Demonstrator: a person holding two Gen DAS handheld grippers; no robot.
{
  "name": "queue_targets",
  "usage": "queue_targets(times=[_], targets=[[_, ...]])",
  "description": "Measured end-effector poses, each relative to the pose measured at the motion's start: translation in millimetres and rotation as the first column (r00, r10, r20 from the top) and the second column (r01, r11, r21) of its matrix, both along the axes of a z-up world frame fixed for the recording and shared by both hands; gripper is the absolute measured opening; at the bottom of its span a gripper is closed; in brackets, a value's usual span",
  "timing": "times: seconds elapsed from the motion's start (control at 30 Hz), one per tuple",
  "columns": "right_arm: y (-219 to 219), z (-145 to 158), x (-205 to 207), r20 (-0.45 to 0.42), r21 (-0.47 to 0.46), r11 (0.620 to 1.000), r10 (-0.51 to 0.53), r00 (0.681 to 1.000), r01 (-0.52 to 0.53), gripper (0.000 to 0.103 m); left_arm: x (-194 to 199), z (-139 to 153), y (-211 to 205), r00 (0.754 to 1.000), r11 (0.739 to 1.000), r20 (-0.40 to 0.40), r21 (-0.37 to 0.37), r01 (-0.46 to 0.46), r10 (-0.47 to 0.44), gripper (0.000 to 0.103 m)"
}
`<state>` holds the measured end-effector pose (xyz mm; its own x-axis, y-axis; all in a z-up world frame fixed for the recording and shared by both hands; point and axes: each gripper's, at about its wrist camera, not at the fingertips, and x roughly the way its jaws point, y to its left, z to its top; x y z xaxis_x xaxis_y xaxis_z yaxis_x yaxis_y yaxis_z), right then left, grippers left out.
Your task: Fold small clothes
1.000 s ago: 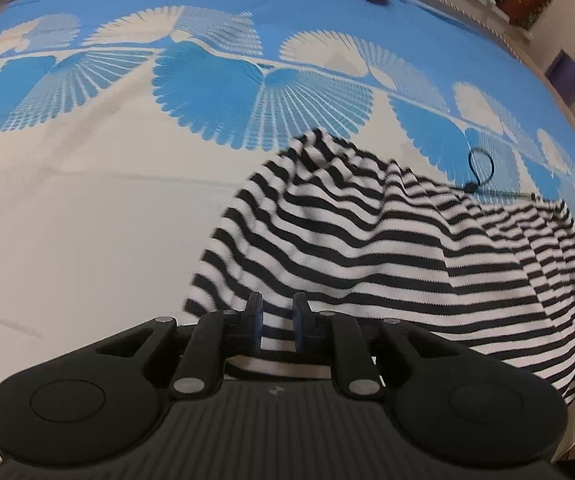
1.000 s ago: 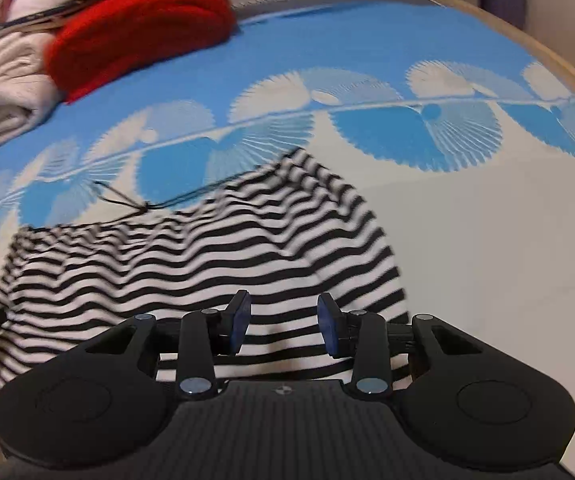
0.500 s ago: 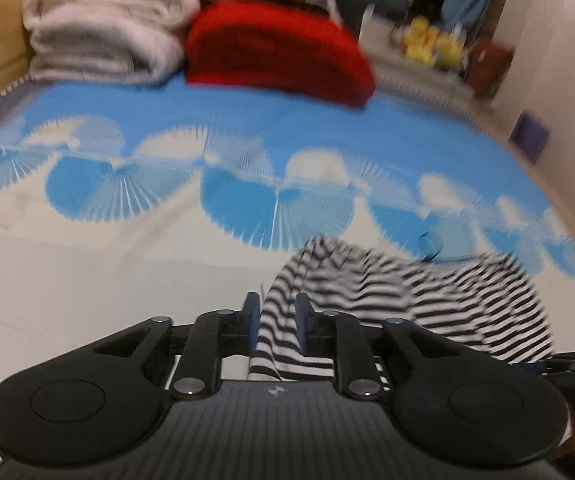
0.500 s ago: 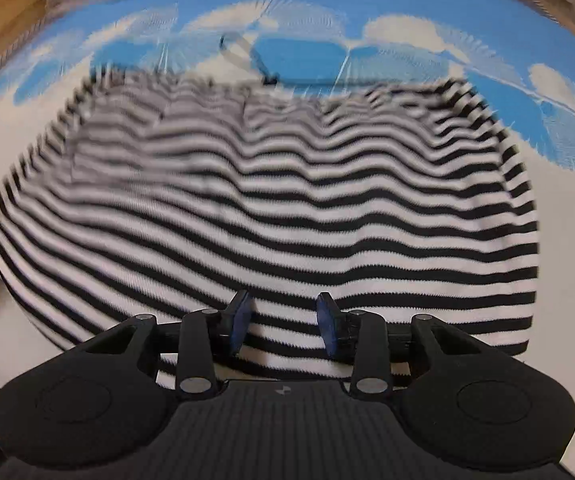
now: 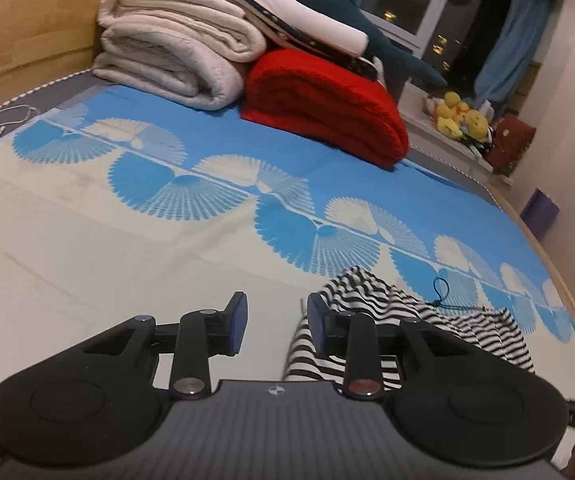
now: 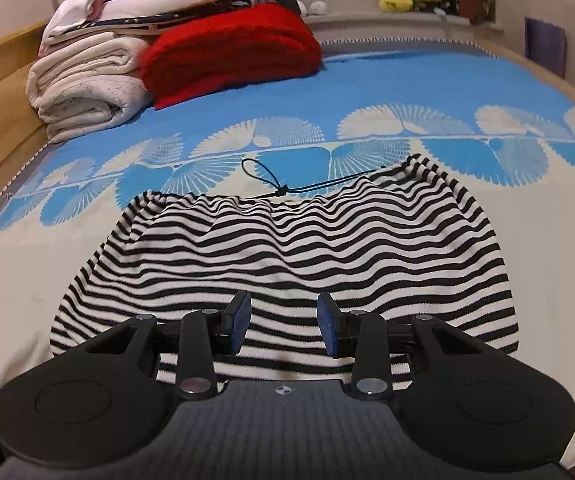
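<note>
My striped garment [image 6: 287, 256] lies flat on the bedspread [image 6: 407, 80], long axis from nine to three o'clock, drawstring [image 6: 271, 184] edge toward twelve. My left gripper [image 5: 275, 320] has just been opening, empty; my right gripper [image 6: 283, 324] hovers parted above the hem.

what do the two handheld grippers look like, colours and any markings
Both match. The left gripper and right gripper are matte black plastic with a ribbed grey top plate bearing a small round crosshair mark. Two broad rounded lobes flank each body, each with a shallow circular recess. Black link arms on silver pivot pins carry two fingers with blue pads. No cables or sleeves show.
</note>
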<state>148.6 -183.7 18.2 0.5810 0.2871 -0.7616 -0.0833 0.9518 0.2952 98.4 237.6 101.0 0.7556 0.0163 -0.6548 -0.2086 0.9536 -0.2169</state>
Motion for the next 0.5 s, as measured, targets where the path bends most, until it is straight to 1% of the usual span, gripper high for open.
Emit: queue_targets(times=[0.1,0.17,0.2,0.23,0.3,0.33,0.4,0.5], targets=[[7,-1,-8,-0.004,-0.022,1.000,0.000,1.000,0.000,0.038,-5,1,7,1.000,0.999,0.001,-0.027,-0.025,0.025,0.040],[11,-3,-12,-0.011,-0.045,0.999,0.003,1.000,-0.004,0.038,-11,4,10,1.000,0.999,0.013,-0.044,-0.027,0.027,0.042],[14,-4,-14,-0.013,-0.060,0.998,0.004,1.000,-0.005,0.039,-14,5,10,0.999,0.999,0.020,-0.047,-0.025,0.026,0.044],[17,-6,-15,-0.015,-0.079,0.997,0.003,1.000,-0.005,0.039,-16,7,10,0.999,0.999,0.027,-0.043,-0.022,0.023,0.046],[22,-10,-15,-0.026,-0.106,0.994,-0.001,1.000,-0.002,0.041,-19,10,10,0.999,1.000,0.036,-0.028,-0.013,0.014,0.047],[25,-14,-13,-0.041,-0.114,0.993,0.000,0.999,-0.005,0.043,-21,10,11,0.999,1.000,0.039,-0.021,-0.006,0.007,0.048],[31,-20,-12,-0.061,-0.126,0.992,-0.003,0.998,-0.005,0.044,-24,12,14,0.999,1.000,0.043,-0.013,0.002,-0.002,0.049],[44,-25,-10,-0.071,-0.150,0.989,0.003,0.997,-0.014,0.044,-25,12,23,0.999,1.000,0.048,-0.029,0.000,0.001,0.052]])
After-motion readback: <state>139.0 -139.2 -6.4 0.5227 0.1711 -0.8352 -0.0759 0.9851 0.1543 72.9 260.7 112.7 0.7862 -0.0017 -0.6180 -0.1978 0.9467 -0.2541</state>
